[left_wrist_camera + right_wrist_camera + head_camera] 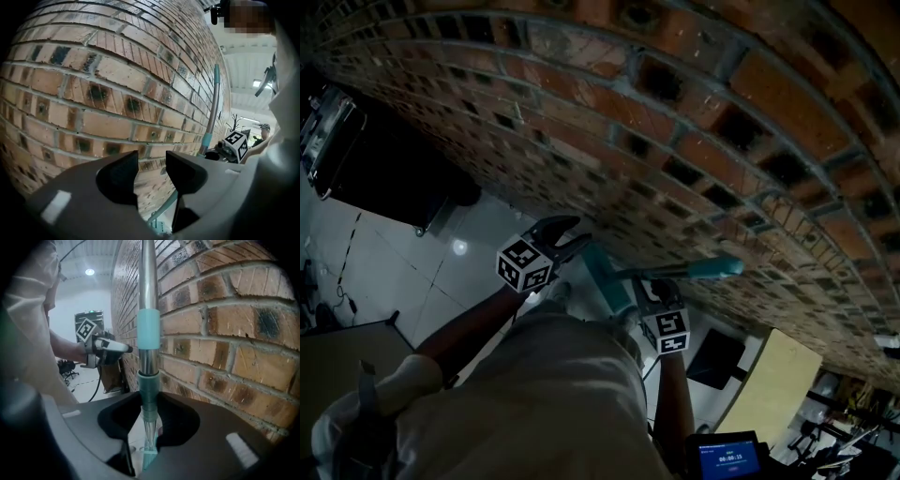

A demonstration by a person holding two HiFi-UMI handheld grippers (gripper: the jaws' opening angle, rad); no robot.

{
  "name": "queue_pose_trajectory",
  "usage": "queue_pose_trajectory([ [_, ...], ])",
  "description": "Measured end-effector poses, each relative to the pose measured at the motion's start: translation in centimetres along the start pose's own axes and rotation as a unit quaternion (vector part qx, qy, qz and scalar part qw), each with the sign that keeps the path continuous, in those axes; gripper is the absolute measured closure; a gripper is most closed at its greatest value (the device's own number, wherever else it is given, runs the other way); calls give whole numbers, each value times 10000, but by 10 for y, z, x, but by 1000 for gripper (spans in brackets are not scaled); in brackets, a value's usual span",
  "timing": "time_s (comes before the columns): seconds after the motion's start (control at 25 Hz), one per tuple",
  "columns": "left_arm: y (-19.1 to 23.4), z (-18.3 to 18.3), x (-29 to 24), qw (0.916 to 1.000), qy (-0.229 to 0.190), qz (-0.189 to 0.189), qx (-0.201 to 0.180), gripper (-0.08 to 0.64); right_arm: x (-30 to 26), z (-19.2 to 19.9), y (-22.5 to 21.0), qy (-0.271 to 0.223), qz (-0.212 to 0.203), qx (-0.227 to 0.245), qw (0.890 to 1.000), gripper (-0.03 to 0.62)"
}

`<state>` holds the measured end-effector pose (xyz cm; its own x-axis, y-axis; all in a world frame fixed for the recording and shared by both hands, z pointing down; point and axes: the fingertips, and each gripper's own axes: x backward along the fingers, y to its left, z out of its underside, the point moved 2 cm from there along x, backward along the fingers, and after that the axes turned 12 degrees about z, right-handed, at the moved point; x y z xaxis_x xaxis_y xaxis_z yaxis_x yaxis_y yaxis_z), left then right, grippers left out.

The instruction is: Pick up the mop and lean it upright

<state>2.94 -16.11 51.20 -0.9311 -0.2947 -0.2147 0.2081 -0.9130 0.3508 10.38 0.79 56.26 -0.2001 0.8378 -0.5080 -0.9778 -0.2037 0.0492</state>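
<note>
The mop has a silver pole with teal collars [148,333] and stands upright close to the brick wall [220,338]. My right gripper [149,404] is shut on the pole's lower teal section, and the mop's head [149,448] shows below the jaws. In the head view the teal handle [694,270] runs along the wall above my right gripper [652,286]. My left gripper [567,239] is to the left of the mop and apart from it. In the left gripper view its jaws [151,159] are open with nothing between them, and the pole [213,108] rises to their right.
The brick wall [675,122] fills the far side. A black case [337,131] stands on the glossy tiled floor [403,253] at left. A pale board [778,384], a black mat [712,356] and a small screen [727,459] lie at right. A person's shirt hides the lower middle.
</note>
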Motion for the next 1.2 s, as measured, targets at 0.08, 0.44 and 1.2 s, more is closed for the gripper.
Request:
queue_pose_trajectory([
  [0.08, 8, 6, 6, 10000, 70, -22, 14, 359, 4, -7, 3, -54, 36, -16, 10000, 476],
  [0.44, 33, 18, 34, 9994, 275, 52, 182, 374, 22, -33, 27, -265, -88, 83, 9996, 476],
  [1.2, 33, 12, 42, 9997, 206, -76, 115, 397, 28, -41, 34, -419, 56, -72, 9991, 477],
])
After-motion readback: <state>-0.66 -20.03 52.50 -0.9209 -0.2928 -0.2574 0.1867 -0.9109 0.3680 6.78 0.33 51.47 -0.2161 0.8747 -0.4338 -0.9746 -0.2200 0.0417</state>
